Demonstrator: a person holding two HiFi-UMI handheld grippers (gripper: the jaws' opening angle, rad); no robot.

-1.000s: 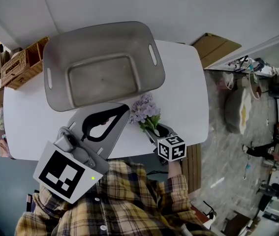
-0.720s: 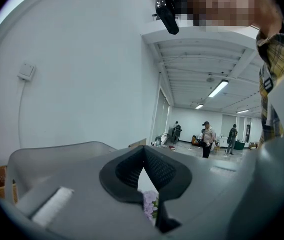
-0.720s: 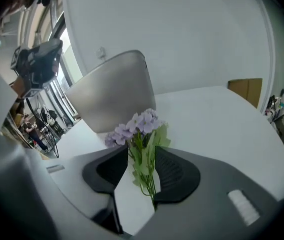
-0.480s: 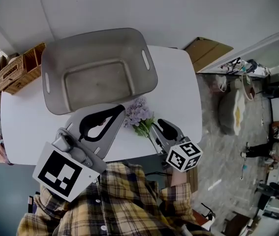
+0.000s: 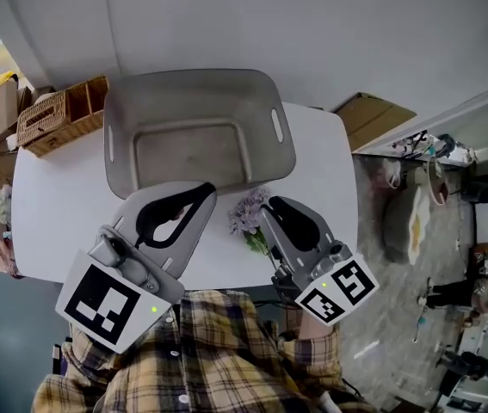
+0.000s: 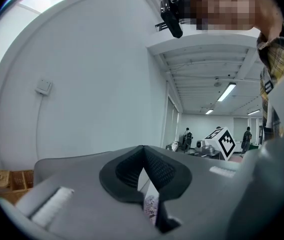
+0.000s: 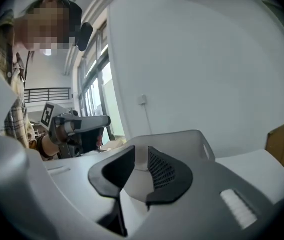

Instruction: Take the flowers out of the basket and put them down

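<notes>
A: On the white table [image 5: 63, 205], just in front of the grey basket [image 5: 194, 80], lie the flowers [image 5: 250, 213] — purple heads toward the basket, green stems toward the person.

B: And the grippers?

A: The left gripper [image 5: 206, 189] has its fingertips pressed together, holding nothing. The right gripper [image 5: 271, 206] — its jaws have just been closing, yet a narrow gap shows between them, with nothing in it.

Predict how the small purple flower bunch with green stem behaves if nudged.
Probably light: the purple flower bunch looks small beside the grey plastic basket. Lying flat on the white table, it should slide, not tip. Its blossoms likely squash easily.
</notes>
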